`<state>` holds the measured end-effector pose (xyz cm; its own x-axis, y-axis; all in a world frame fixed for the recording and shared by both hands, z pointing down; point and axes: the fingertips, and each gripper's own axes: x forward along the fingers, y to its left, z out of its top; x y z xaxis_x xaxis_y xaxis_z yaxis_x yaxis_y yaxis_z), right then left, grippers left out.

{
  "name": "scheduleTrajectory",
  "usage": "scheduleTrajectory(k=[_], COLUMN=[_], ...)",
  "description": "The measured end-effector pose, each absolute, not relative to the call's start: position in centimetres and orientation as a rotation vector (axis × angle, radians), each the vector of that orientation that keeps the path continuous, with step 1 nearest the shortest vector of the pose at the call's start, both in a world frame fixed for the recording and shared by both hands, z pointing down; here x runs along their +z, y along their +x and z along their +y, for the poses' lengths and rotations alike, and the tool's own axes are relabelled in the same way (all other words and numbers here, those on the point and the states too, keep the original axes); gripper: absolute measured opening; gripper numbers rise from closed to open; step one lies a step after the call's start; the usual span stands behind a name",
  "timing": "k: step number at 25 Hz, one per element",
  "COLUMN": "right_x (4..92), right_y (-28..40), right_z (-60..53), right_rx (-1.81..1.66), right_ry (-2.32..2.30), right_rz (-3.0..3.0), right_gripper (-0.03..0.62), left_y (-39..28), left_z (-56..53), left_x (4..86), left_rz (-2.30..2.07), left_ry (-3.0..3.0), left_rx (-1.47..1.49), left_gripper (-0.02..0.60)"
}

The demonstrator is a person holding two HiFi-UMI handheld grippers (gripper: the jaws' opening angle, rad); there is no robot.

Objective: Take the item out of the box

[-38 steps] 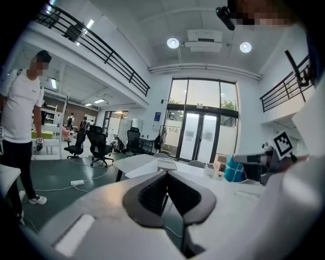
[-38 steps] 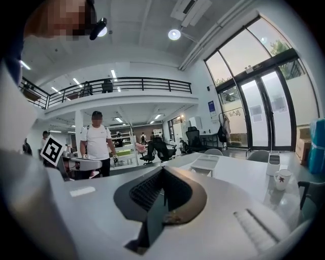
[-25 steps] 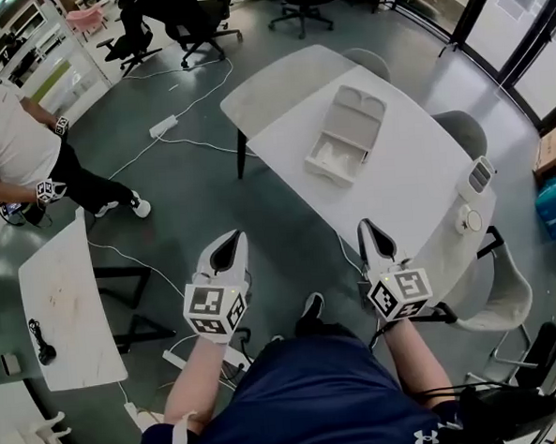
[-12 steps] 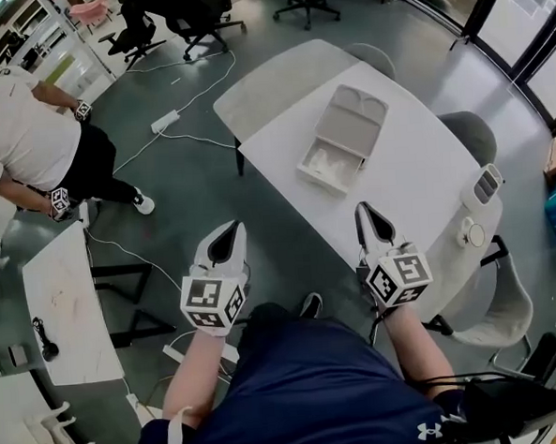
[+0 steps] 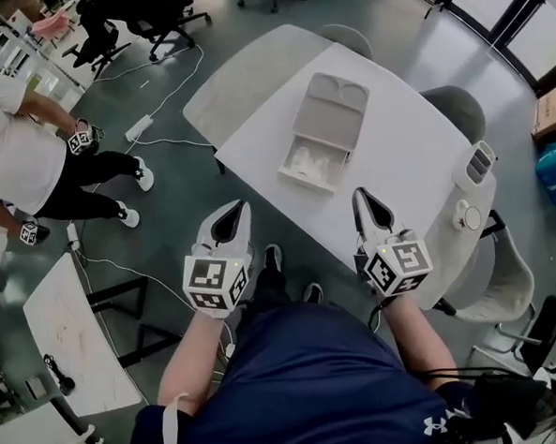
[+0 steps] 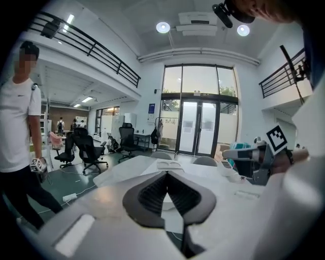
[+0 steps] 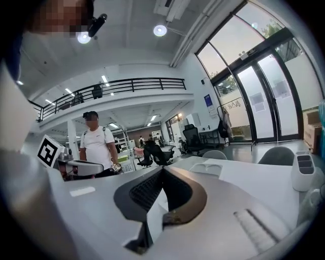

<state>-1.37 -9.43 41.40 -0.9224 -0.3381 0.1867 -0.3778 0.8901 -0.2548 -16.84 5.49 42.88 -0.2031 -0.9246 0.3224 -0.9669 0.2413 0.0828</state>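
An open pale box lies on the white table, its lid folded back toward the far side. Something white lies in the near half. In the left gripper view the box shows beyond the jaw tips, and the right gripper view has the box too. My left gripper hangs over the floor, short of the table's near-left edge. My right gripper is over the table's near edge. Both are shut and hold nothing; in each gripper view, left gripper and right gripper, the jaws meet at the tip.
A white device and a round puck sit at the table's right end. Grey chairs stand around it. A person in a white shirt stands at the left, near a small table. Cables and a power strip lie on the floor.
I have stepped nearer the table, so the box sits closer to both grippers. The person at the left has shifted. Both grippers stay shut.
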Motion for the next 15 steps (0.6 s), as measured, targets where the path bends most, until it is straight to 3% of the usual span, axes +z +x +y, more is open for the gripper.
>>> scheduleTrajectory(k=[8, 15], right_x=[41.6, 43.5], right_y=[-3.3, -4.9], right_z=[-12.3, -13.7], right_rx=[0.453, 0.479], right_ry=[0.793, 0.931], right_rz=[-2.838, -2.736], right_gripper=[0.003, 0.003], left_y=[-17.7, -16.6], left_z=[-4.2, -10.2], left_x=[47.1, 56.2], left_rz=[-1.882, -1.431], left_ry=[2.076, 2.318], left_rx=[0.500, 1.045], left_gripper=[0.003, 0.005])
